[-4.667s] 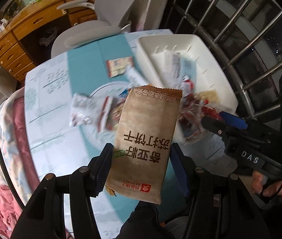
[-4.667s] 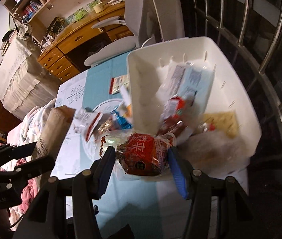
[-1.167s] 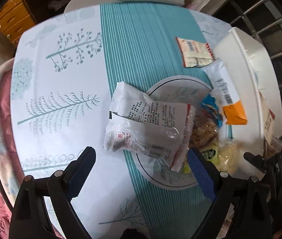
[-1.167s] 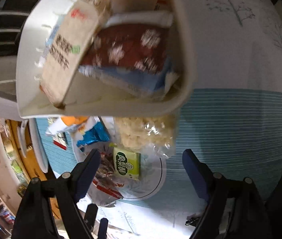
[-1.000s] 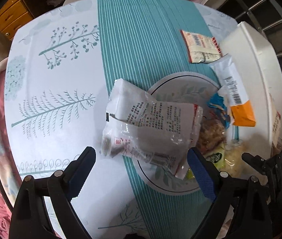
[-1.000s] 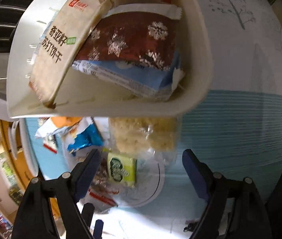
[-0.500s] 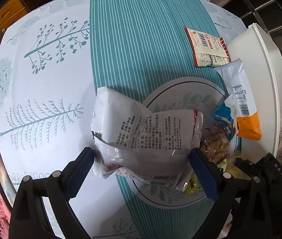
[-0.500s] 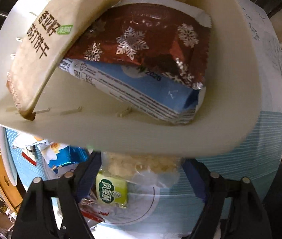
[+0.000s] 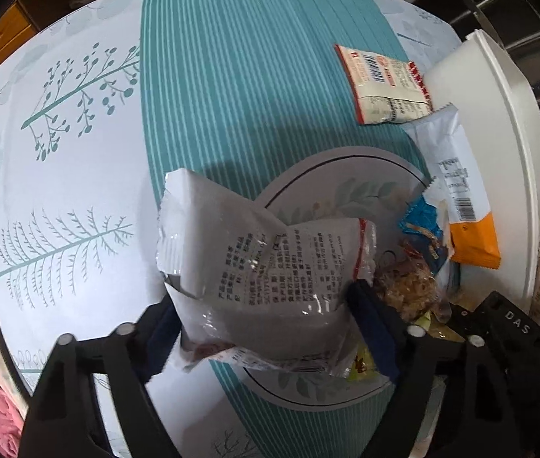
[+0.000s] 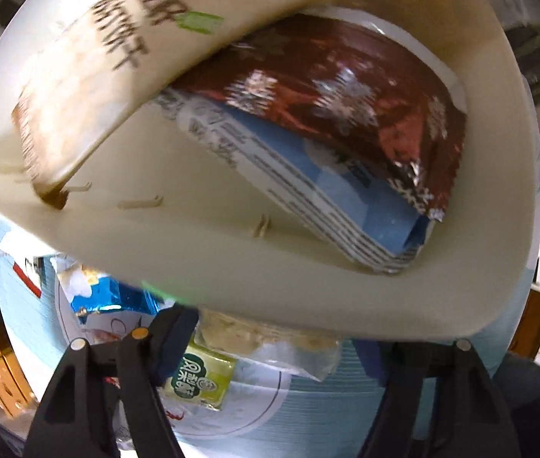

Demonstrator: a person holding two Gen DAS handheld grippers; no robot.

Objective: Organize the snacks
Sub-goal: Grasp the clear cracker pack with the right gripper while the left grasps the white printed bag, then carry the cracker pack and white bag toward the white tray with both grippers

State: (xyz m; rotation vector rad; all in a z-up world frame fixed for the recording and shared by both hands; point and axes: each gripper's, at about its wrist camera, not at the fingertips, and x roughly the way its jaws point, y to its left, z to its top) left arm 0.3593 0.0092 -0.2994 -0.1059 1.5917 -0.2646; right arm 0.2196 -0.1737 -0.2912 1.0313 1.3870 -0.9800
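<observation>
Your left gripper (image 9: 266, 320) has its fingers (image 9: 369, 313) clenched on the big white printed bag (image 9: 254, 263), one finger on each side edge. The bag sits over the near-left part of the round plate (image 9: 346, 187) print on the counter (image 9: 79, 152), crumpled, its top end angled up and to the left.

Just right of it: a clear bag of brown snacks (image 9: 407, 290), a blue wrapper (image 9: 422, 225), and a white-and-orange packet (image 9: 460, 198) leaning against the white bin (image 9: 514, 122). A red-edged white sachet (image 9: 384, 84) lies flat on the teal stripes, touching the bin's far corner.

Your right gripper (image 10: 273, 347) is spread wide, fingers released, straddling a clear bag of pale yellow snacks (image 10: 266, 339) tucked under the bin's rim (image 10: 270, 274). Can't tell if the fingers touch it. A small green packet (image 10: 201, 381) lies just beside its left finger.

Inside the bin: a tan cracker pack (image 10: 136, 49) leaning across a dark red foil bag (image 10: 338, 84), which lies on a blue-and-white pack (image 10: 308, 191).
</observation>
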